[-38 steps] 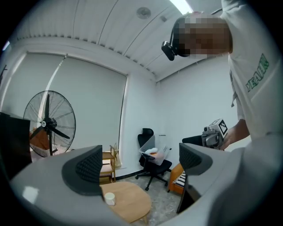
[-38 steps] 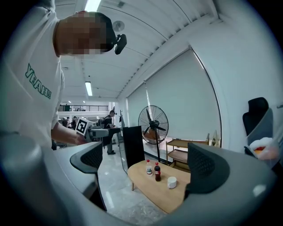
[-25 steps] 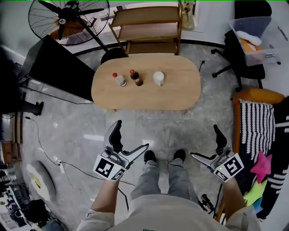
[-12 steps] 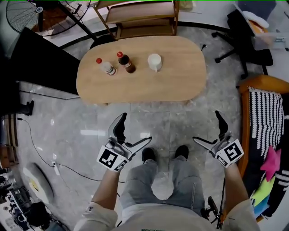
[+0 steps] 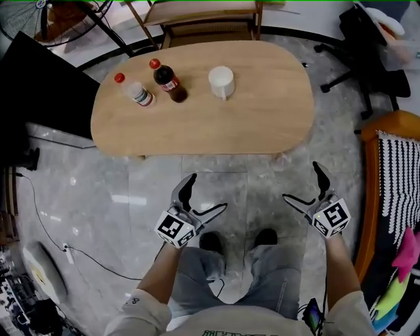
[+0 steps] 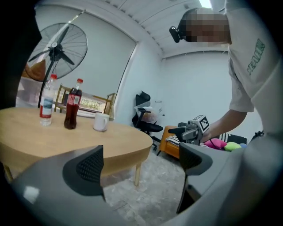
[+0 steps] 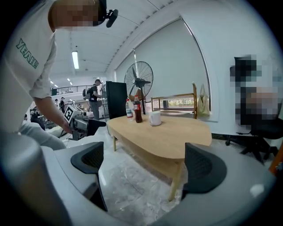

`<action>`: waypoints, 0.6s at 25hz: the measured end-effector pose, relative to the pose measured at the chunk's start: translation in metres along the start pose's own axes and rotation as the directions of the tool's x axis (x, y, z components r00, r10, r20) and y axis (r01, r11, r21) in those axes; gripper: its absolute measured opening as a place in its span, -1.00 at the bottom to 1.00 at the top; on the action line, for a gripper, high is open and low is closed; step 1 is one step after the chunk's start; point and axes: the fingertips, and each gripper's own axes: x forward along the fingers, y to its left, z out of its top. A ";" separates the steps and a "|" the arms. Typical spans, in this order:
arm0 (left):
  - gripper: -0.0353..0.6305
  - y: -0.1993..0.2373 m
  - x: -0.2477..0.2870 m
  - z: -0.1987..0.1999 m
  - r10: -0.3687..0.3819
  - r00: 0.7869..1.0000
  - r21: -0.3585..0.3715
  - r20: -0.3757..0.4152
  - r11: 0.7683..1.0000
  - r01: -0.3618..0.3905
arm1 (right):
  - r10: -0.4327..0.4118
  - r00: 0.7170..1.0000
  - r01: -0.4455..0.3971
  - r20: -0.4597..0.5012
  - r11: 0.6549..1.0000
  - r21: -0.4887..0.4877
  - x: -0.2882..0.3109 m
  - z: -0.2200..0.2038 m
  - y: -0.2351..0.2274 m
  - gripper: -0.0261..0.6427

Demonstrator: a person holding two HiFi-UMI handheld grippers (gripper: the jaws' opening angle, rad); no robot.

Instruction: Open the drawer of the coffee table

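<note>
An oval wooden coffee table (image 5: pixel 249 111) stands ahead of me on the marble floor; its drawer is hidden under the top in every view. My left gripper (image 5: pixel 205 193) hovers open just short of the table's near edge, left of centre. My right gripper (image 5: pixel 303 184) hangs open below the table's right end. Nothing is between either pair of jaws. In the left gripper view the table (image 6: pixel 88 141) fills the left side, and in the right gripper view the table (image 7: pixel 172 137) runs across the middle.
On the tabletop stand a clear water bottle (image 5: pixel 133 89), a dark cola bottle (image 5: pixel 167 82) and a white mug (image 5: pixel 221 82). A black cabinet (image 5: pixel 33 92) sits left, a wooden shelf (image 5: pixel 197 16) behind, an office chair (image 5: pixel 367 46) far right and an orange sofa (image 5: pixel 384 164) beside my right gripper.
The table has come nearer and lower in the head view as I step toward it. Both grippers have stayed open and moved closer to the table's near edge.
</note>
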 end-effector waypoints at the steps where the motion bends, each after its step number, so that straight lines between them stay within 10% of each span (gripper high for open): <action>1: 0.72 0.006 0.007 -0.015 0.000 1.000 -0.007 -0.007 1.000 0.000 | -0.007 1.000 0.007 -0.004 1.000 0.004 0.007 -0.013 -0.007 0.78; 15: 0.72 0.119 0.084 -0.157 0.114 0.992 -0.343 0.058 0.935 -0.088 | -0.004 1.000 0.004 0.002 1.000 0.004 0.099 -0.116 -0.066 0.67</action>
